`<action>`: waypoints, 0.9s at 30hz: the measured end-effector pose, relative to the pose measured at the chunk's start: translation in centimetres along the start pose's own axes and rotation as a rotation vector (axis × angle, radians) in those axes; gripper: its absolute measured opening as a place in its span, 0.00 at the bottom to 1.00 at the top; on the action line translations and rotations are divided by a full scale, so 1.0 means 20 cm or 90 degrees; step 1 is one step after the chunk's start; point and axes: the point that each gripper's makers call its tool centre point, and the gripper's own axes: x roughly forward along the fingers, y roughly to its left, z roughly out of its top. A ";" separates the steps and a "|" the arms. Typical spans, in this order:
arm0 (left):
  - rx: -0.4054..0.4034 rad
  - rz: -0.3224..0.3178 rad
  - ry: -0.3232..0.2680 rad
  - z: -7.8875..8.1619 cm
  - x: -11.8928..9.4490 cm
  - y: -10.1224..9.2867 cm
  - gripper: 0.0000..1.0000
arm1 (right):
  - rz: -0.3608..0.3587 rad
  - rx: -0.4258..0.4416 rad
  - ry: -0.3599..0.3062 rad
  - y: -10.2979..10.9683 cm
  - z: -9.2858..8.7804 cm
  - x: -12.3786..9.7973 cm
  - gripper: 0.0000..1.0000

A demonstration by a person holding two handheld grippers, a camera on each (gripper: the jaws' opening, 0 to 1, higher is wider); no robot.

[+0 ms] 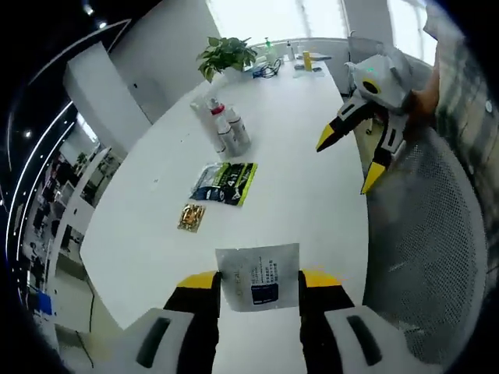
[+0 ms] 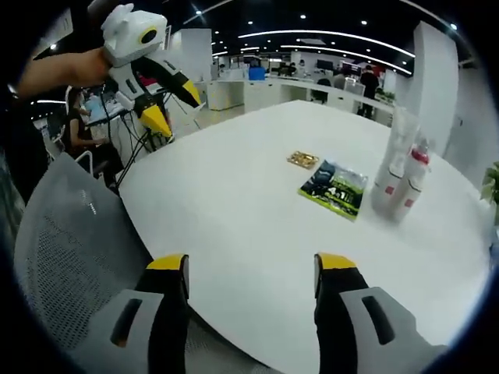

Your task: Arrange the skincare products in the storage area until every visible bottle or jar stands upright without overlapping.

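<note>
While a white sachet (image 1: 259, 276) was held in the left gripper (image 1: 259, 282), the right gripper (image 2: 251, 269) was spread wide, empty; placement near the upright bottles (image 1: 226, 128) was judged next.

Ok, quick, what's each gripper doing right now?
Left gripper: shut on a white sachet, held above the table.
Right gripper: open, holding nothing, over the table edge.

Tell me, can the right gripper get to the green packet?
Probably yes: the right gripper is open, and bare white table lies between it and the green packet.
</note>
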 end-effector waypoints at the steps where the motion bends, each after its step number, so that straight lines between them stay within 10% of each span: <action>1: -0.002 0.000 -0.009 0.01 -0.01 -0.03 0.40 | 0.001 -0.006 -0.001 0.00 0.01 0.00 0.64; 6: -0.017 0.002 -0.049 0.05 -0.04 -0.14 0.40 | 0.020 -0.026 -0.042 0.07 0.16 -0.06 0.61; 13: -0.004 0.009 -0.077 0.06 -0.06 -0.29 0.40 | 0.171 0.082 -0.136 0.32 0.42 -0.14 0.57; 27: 0.068 0.005 -0.095 0.11 -0.01 -0.49 0.40 | 0.248 0.190 -0.093 0.48 0.41 -0.10 0.25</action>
